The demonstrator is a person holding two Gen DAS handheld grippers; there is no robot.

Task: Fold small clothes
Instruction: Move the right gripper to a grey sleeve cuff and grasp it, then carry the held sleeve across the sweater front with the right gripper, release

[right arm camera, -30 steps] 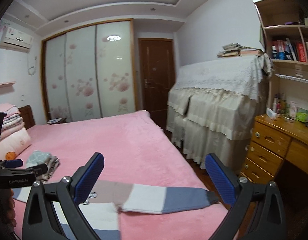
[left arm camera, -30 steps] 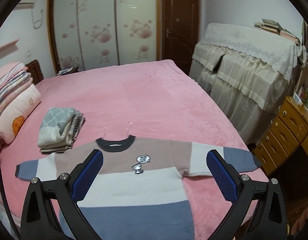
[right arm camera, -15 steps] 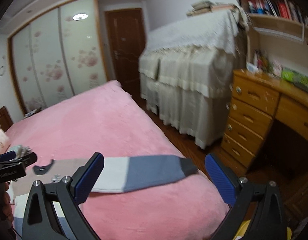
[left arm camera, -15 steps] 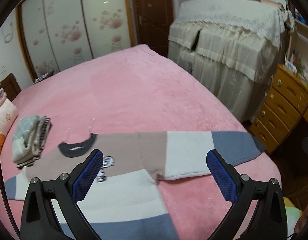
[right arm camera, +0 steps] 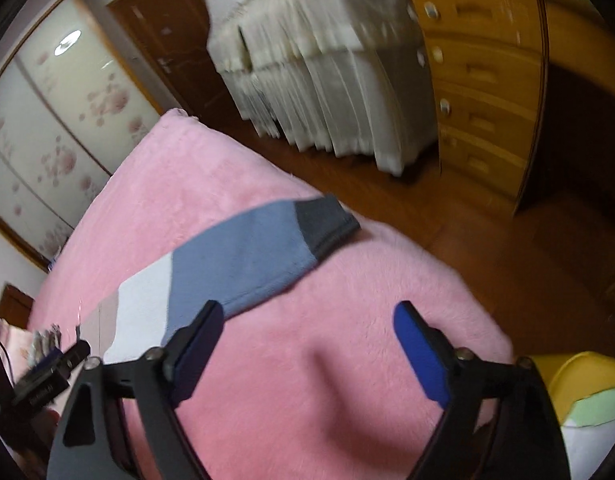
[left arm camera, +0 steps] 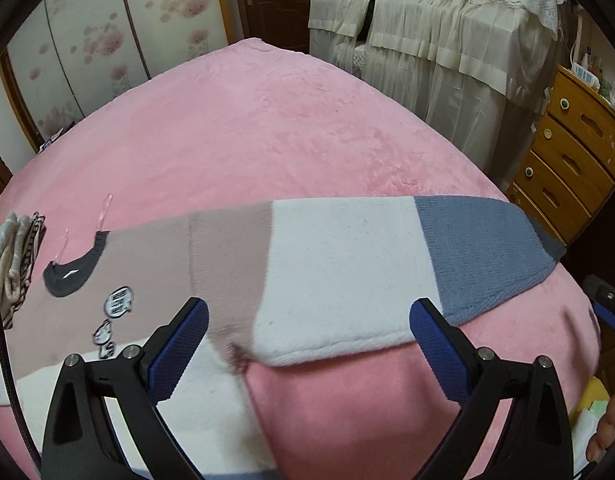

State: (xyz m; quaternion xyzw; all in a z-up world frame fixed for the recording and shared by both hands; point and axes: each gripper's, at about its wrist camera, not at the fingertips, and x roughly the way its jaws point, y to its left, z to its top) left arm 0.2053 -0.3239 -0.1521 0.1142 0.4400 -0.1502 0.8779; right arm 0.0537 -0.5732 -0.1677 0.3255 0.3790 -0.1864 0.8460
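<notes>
A small striped sweater (left arm camera: 331, 272) in beige, white and blue lies flat on the pink bed (left arm camera: 267, 128), with a dark grey collar at the left. Its right sleeve (right arm camera: 243, 264) stretches toward the bed's corner and ends in a dark cuff. My left gripper (left arm camera: 307, 344) is open low over the sleeve's underarm, with nothing between its blue pads. My right gripper (right arm camera: 303, 344) hovers over bare blanket just short of the blue sleeve end; its jaws are closing, still wide, with only blanket between them.
A folded pile of clothes (left arm camera: 11, 260) sits at the bed's left edge. A draped cabinet (left arm camera: 447, 32) and a wooden chest of drawers (left arm camera: 571, 168) stand to the right. Wooden floor (right arm camera: 487, 240) lies past the bed's corner. A yellow bin (right arm camera: 583, 384) is at the lower right.
Both grippers have dropped toward the bed and tilted downward. The left one moved right over the sleeve. The right one rolled and came down near the sleeve's blue end.
</notes>
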